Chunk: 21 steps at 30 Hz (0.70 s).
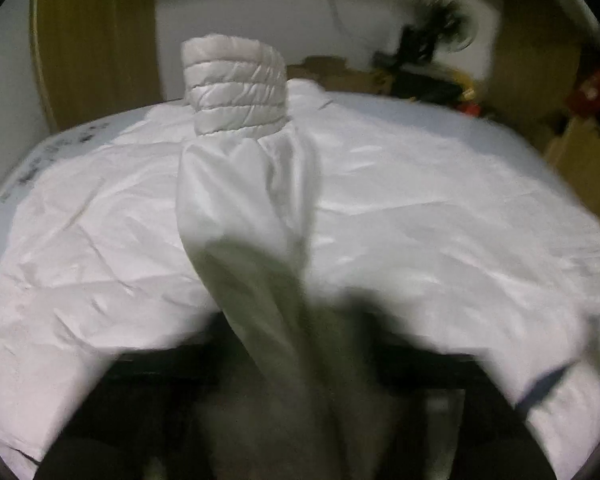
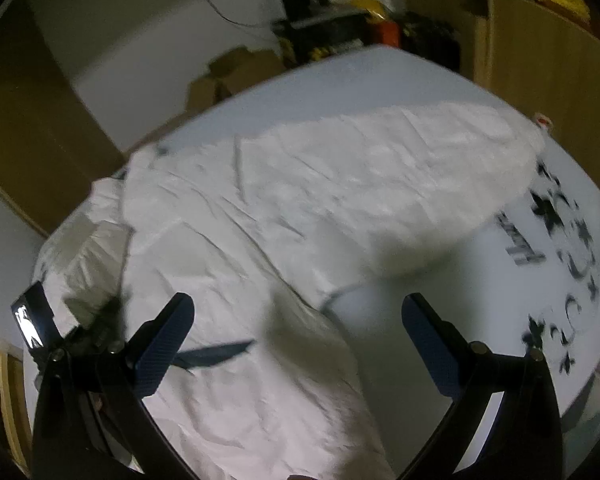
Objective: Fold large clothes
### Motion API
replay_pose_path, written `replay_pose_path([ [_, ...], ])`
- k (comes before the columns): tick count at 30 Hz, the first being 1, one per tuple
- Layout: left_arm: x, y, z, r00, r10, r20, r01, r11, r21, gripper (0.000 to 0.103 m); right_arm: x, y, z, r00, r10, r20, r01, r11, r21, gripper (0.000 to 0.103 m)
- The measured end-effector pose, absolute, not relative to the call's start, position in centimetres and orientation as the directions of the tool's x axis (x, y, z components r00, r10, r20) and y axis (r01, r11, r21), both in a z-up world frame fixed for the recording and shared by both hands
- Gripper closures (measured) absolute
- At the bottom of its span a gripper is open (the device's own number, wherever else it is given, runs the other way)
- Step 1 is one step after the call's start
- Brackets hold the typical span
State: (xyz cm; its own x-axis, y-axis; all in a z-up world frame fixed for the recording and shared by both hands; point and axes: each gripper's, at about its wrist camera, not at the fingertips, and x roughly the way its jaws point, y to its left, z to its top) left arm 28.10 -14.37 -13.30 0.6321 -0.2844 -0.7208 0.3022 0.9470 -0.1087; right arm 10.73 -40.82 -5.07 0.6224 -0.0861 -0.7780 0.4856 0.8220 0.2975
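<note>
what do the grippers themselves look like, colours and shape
Only the right gripper shows clearly: two black curved arms, each ending in a flat dark blue textured finger pad, with small round metal fasteners at the joints. A shiny dark rectangular piece sticks up at its left. In the left wrist view, white fabric hides the left gripper.
</note>
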Motion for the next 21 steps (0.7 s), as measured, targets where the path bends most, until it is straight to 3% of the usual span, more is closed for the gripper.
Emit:
replay_pose_path([
  [4, 23.4, -10.7, -10.5, 0.597, -0.473, -0.648, 0.388, 0.877, -0.283, 0.0, 12.8, -38.6, -3.4, 0.69, -0.029, -0.724, 0.377, 0.867, 0.325, 0.0],
  [6, 21.4, -8.2, -9.4, 0.585, -0.511, -0.63, 0.387, 0.858, -0.337, 0.0, 15.6, -35.7, -2.6, 0.688, 0.004, -0.725, 0.309, 0.903, 0.298, 0.0],
  [12, 16.2, 1.8, -7.1, 0.665, -0.47, -0.58, 0.256, 0.874, -0.414, 0.0, 25.0, -26.0, -5.0, 0.563, 0.073, -0.823, 0.17, 0.965, 0.201, 0.0],
  [17, 13.8, 8.3, -8.2, 0.664, -0.44, -0.604, 0.184, 0.879, -0.439, 0.0, 31.9, -18.6, -7.4, 0.515, 0.059, -0.855, 0.094, 0.988, 0.125, 0.001],
  [18, 13.4, 9.2, -8.3, 0.665, -0.436, -0.606, 0.173, 0.88, -0.442, 0.0, 32.0, -18.3, -7.8, 0.53, 0.028, -0.847, 0.11, 0.989, 0.101, 0.009],
  [19, 12.5, 9.9, -8.7, 0.666, -0.437, -0.604, 0.167, 0.877, -0.451, 0.0, 32.6, -18.4, -8.0, 0.541, -0.043, -0.84, 0.158, 0.986, 0.052, 0.046],
  [20, 12.3, 10.5, -8.7, 0.667, -0.439, -0.603, 0.159, 0.874, -0.46, 0.0, 32.8, -19.0, -8.3, 0.535, -0.097, -0.839, 0.204, 0.979, 0.017, 0.074],
  [21, 12.5, 11.2, -8.8, 0.669, -0.438, -0.6, 0.152, 0.871, -0.467, 0.0, 32.9, -19.9, -9.0, 0.518, -0.1, -0.85, 0.231, 0.973, 0.027, 0.09],
])
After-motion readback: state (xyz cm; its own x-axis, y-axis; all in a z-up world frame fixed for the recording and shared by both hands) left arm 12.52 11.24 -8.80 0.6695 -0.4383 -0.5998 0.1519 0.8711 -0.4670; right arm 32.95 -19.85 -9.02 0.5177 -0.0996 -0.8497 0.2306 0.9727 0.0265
